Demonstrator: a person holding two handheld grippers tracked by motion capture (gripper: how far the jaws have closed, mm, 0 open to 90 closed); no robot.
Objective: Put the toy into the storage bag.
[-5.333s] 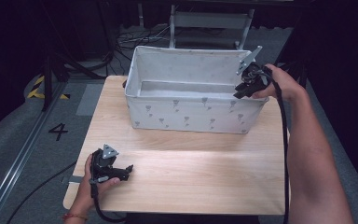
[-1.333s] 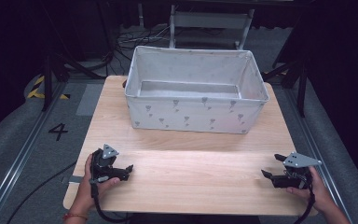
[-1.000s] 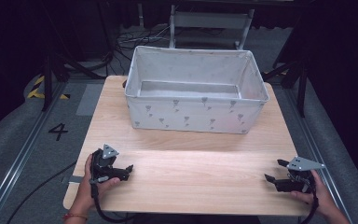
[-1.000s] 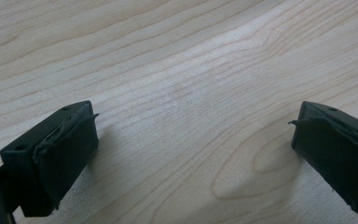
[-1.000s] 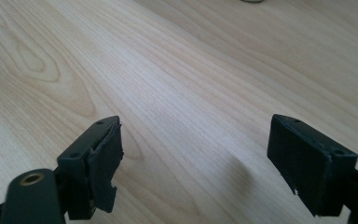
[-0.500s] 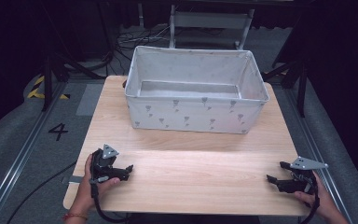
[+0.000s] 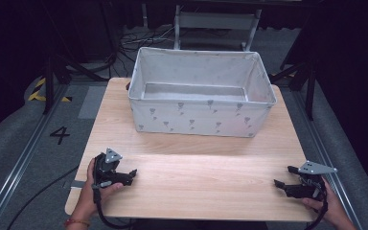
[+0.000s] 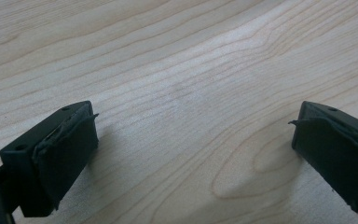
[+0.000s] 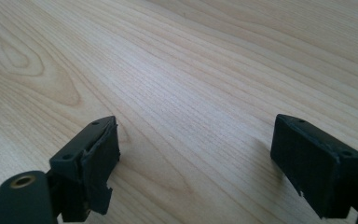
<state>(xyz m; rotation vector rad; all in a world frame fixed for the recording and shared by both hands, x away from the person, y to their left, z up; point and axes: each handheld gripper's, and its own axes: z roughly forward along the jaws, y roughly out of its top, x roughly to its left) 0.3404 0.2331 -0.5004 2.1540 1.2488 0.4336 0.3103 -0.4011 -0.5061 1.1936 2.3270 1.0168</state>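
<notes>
My left gripper (image 7: 133, 173) rests on the wooden table (image 7: 196, 172) near its front left corner, held by a hand. In the left gripper view its jaws stand wide apart over bare wood, so the left gripper (image 8: 193, 140) is open and holds nothing. My right gripper (image 7: 282, 178) lies near the front right corner, pointing left, also in a hand. The right gripper (image 9: 196, 149) is open too, with only wood grain between its jaws.
A pale grey fabric bin (image 7: 201, 115) with a small printed pattern stands across the back half of the table, its inside bare. Cables and a metal frame (image 7: 215, 21) lie on the floor behind. A floor mark "4" (image 7: 60, 135) sits left of the table.
Five seconds ago the right gripper was at the bin's far right rim. It has come down to the front right of the table, drifting slightly right lately. The left gripper stayed still.
</notes>
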